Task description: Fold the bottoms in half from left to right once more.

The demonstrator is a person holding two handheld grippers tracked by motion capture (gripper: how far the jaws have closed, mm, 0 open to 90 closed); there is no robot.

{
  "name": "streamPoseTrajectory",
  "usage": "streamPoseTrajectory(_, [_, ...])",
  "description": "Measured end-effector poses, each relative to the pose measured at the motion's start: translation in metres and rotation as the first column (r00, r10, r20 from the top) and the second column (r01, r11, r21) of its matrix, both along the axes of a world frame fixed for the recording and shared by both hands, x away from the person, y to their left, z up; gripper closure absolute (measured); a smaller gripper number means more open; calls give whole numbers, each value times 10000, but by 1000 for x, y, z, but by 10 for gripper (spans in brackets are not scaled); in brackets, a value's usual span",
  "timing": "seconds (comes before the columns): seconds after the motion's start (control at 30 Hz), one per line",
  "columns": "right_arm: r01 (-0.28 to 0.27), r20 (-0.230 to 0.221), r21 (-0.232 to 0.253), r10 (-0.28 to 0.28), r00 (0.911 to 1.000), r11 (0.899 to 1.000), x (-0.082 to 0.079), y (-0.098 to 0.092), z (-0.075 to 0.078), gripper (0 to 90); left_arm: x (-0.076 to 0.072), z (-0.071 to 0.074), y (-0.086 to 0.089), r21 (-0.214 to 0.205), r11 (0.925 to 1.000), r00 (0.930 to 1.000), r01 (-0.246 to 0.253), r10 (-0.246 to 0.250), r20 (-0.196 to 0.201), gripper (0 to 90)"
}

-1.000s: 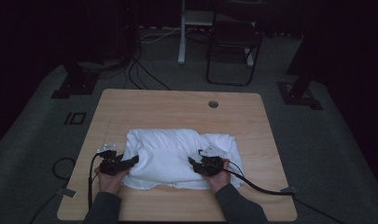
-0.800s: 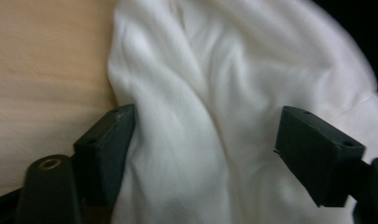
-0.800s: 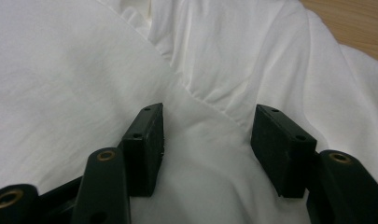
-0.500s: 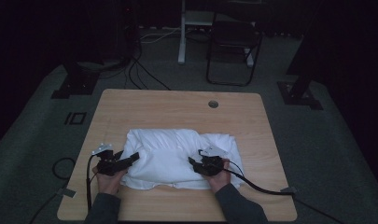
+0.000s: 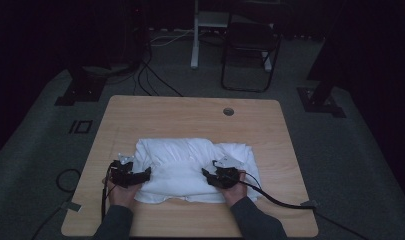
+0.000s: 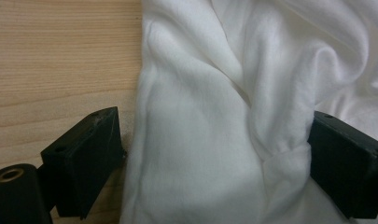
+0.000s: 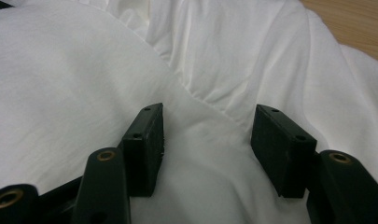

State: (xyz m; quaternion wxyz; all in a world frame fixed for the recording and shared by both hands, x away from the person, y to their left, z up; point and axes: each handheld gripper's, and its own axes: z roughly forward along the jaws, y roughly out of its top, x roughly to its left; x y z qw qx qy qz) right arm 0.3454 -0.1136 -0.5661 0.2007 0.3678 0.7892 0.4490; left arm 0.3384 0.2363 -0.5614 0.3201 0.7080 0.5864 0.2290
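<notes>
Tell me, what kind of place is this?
Probably a recording studio or lab: a wooden table on grey carpet, dark stand bases with floor cables around it, and a chair behind.

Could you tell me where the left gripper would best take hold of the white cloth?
Probably the cloth's folded left edge, coming in level from the bare table side. The left gripper has its jaws wide astride that bunched edge, which looks thick enough to pinch.

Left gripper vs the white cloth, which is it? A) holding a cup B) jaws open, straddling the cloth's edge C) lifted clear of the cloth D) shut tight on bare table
B: in the left gripper view the left gripper has its jaws wide apart with the white cloth bunched between them, on the wooden table.
</notes>
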Motion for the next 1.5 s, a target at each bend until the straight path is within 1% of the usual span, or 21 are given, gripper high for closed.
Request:
streamPoseTrajectory(0.07, [37,-14,-101,-37,10000,9999,-1,1,1,434,0,1,0,-59,9999,9999,125,-125,-40,98])
streamPoseTrajectory(0.13, [31,7,-333,-31,10000,9994,-2,3,5,434,-2,4,0,-290,9985,9989,462,-464,-47,215])
streamPoseTrajectory(0.23, [-153,285,-783,176,9994,9968,-5,6,19,423,-4,4,3,-1432,9817,9915,1256,-1293,-173,616])
streamPoseTrajectory(0.3, [-176,686,-777,230,9974,9968,-9,5,33,418,-2,3,7,-2008,9709,9895,1303,-1401,-355,762])
streamPoseTrajectory(0.4, [-341,1365,-797,448,9896,9962,-18,8,48,425,-4,10,11,-2248,9648,9896,1367,-1432,-125,823])
streamPoseTrajectory(0.53, [-707,1052,-1385,857,9907,9878,-17,21,42,425,-7,21,15,-2432,9594,9897,1429,-1399,297,836])
streamPoseTrajectory(0.57, [-785,547,-1871,902,9944,9792,-10,31,28,433,-12,46,18,-2717,9480,9842,1659,-1421,1053,841])
streamPoseTrajectory(0.6, [-848,200,-1997,905,9957,9762,-6,36,21,434,-14,55,19,-2964,9370,9794,1847,-1506,1341,843])
streamPoseTrajectory(0.7, [-742,-270,-1649,707,9971,9835,4,46,10,459,-17,88,11,-3054,9190,9573,2494,-1864,2209,845])
streamPoseTrajectory(0.77, [-640,-358,-1461,594,9976,9872,8,52,7,470,-16,107,0,-3092,9002,9360,3068,-2264,2696,845])
streamPoseTrajectory(0.8, [-527,-262,-1716,489,9985,9838,8,59,8,480,-16,107,0,-3092,9002,9360,3068,-2264,2696,845])
streamPoseTrajectory(0.83, [-449,-150,-1972,428,9990,9793,7,67,9,498,-14,120,-14,-2713,9004,9187,3401,-2565,3002,845])
streamPoseTrajectory(0.87, [-449,-150,-1972,428,9990,9793,7,67,9,498,-14,120,-14,-2713,9004,9187,3401,-2565,3002,845])
streamPoseTrajectory(0.9, [-525,-99,-2178,515,9986,9746,6,76,11,509,-12,127,-24,-2524,9002,9102,3550,-2712,3130,845])
streamPoseTrajectory(0.97, [-1310,-506,-1905,1235,9911,9729,7,85,18,468,-10,131,-30,-2282,9064,9065,3555,-2749,3204,844])
streamPoseTrajectory(1.03, [-1577,-330,-1636,1544,9875,9738,2,75,29,398,-11,133,-30,-2284,9044,9035,3603,-2775,3267,844])
streamPoseTrajectory(1.07, [-1538,150,-1397,1574,9874,9782,-3,64,35,406,-11,133,-30,-2223,9053,9022,3621,-2804,3277,844])
streamPoseTrajectory(1.13, [-1151,603,-1041,1218,9907,9879,-9,39,43,405,-13,133,-29,-2071,9112,9037,3560,-2793,3244,844])
streamPoseTrajectory(1.23, [-293,-221,-1497,263,9994,9883,-7,11,32,359,-16,132,-26,-2223,9065,9029,3589,-2769,3289,843])
streamPoseTrajectory(1.3, [-255,-808,-1127,165,9966,9933,-4,6,17,367,-17,133,-26,-2198,9066,9010,3603,-2773,3335,843])
streamPoseTrajectory(1.5, [-327,-945,-976,234,9953,9947,3,41,11,429,-20,145,-43,-1815,9003,8828,3957,-3184,3453,843])
